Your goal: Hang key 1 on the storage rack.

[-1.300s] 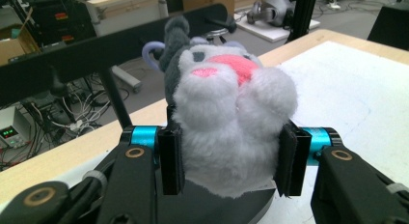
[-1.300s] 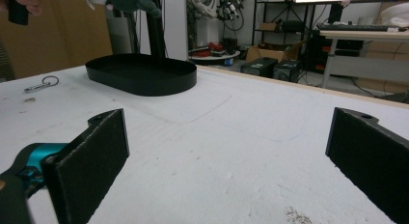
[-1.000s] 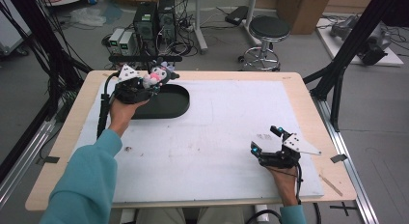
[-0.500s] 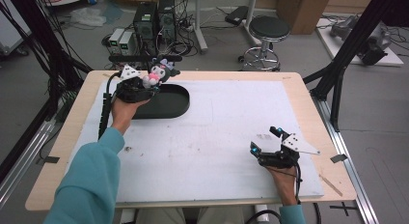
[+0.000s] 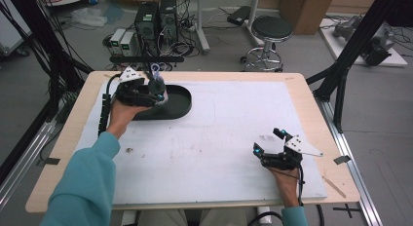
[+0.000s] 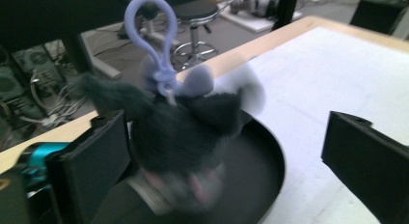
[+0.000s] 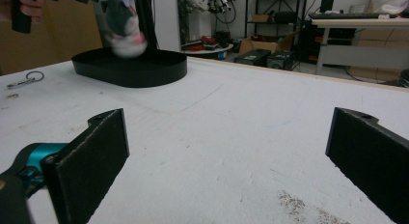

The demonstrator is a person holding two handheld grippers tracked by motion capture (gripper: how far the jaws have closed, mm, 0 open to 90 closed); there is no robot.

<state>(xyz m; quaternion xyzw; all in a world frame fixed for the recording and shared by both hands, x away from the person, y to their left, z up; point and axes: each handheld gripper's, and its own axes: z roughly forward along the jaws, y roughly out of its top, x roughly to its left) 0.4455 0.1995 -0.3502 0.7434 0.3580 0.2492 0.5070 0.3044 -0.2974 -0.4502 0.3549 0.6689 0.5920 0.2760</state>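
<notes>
Left tongs (image 6: 226, 151) just opened, plush toy (image 6: 183, 132) dropping over black tray (image 5: 178, 106); right tongs (image 7: 226, 161) open.

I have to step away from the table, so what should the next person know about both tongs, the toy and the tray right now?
Left tongs: over the black oval tray, jaws just opened wide. The dark plush toy with a lilac loop sits between them, blurred, right jaw clear of it; it looks released.
Right tongs: open, nothing between them, near the front right of the white table mat.
Done: toy brought over the tray and apparently let go.
Left: confirm the toy has settled inside the tray, then draw the left tongs back.
</notes>
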